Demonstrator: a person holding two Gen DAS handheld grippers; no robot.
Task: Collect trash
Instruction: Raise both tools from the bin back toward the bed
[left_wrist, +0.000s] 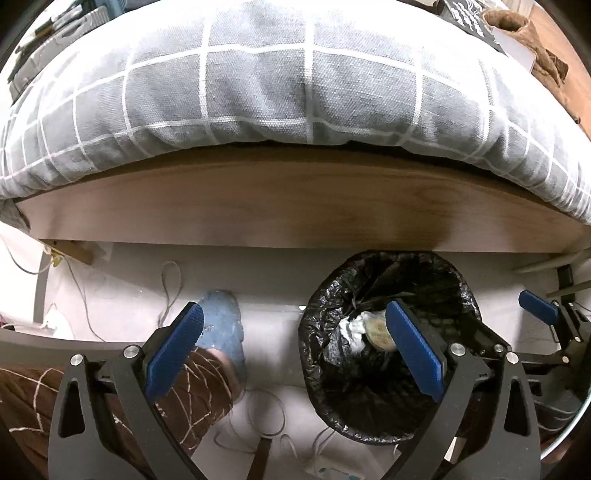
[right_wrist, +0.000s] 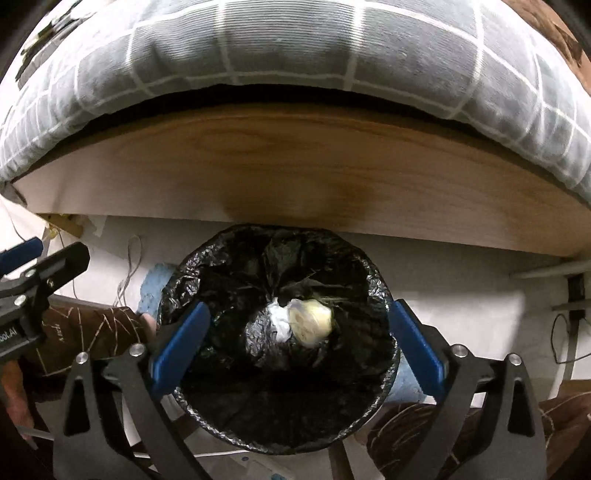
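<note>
A round bin lined with a black bag (right_wrist: 207, 417) stands on the white floor against the bed frame; it also shows in the left wrist view (left_wrist: 314, 332). Inside lie a crumpled white tissue (right_wrist: 279, 319) and a pale yellow round piece of trash (right_wrist: 310, 321), also seen in the left wrist view (left_wrist: 376, 330). My right gripper (right_wrist: 299, 343) is open and empty, directly above the bin's mouth. My left gripper (left_wrist: 299, 347) is open and empty, over the bin's left rim. The right gripper's blue finger (left_wrist: 537, 306) shows at the right of the left wrist view.
A wooden bed frame (left_wrist: 295, 210) with a grey checked duvet (left_wrist: 277, 85) fills the far side. The person's blue slipper (left_wrist: 221, 325) and brown trouser leg (left_wrist: 192, 398) are left of the bin. White cables (left_wrist: 170, 291) and a power strip (left_wrist: 328, 469) lie on the floor.
</note>
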